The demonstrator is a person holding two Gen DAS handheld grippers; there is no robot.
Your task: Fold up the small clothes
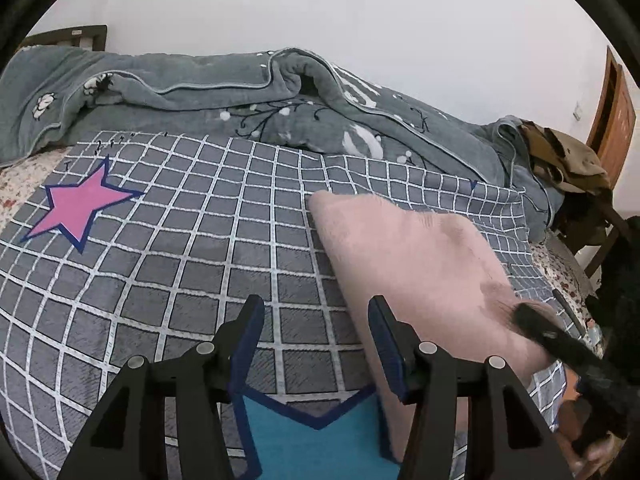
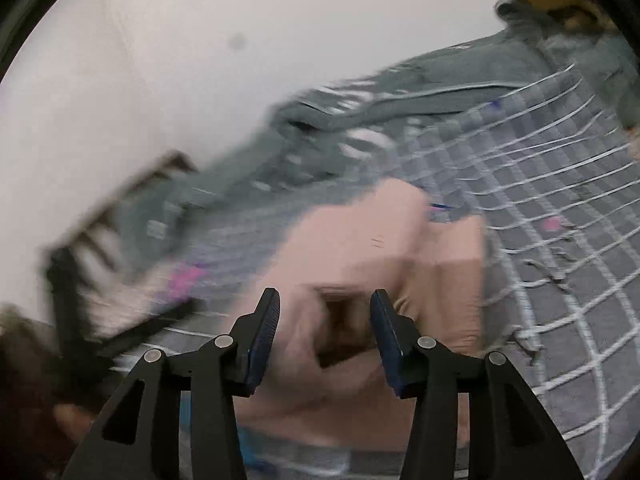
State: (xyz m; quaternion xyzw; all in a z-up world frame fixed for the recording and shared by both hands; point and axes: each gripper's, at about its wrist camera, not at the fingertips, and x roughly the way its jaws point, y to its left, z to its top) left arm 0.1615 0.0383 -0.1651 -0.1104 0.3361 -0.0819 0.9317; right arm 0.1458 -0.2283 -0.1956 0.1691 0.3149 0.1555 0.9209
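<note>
A pale pink fuzzy garment [image 1: 416,264] lies folded on the grey checked bed cover [image 1: 192,248], to the right of centre. My left gripper [image 1: 316,312] is open and empty, just left of the garment's near edge. The right gripper shows in the left wrist view as a blurred black finger [image 1: 560,344] over the garment's near right corner. In the blurred right wrist view, my right gripper [image 2: 325,308] is open just above the pink garment [image 2: 360,248], with nothing between the fingers. A brown opening in the garment [image 2: 344,320] sits between them.
A rumpled grey-green blanket [image 1: 240,96] lies along the wall side of the bed. A pink star [image 1: 80,208] and a teal star [image 1: 320,440] are printed on the cover. A wooden chair with brown clothes [image 1: 568,160] stands at the right, near a wooden door [image 1: 616,120].
</note>
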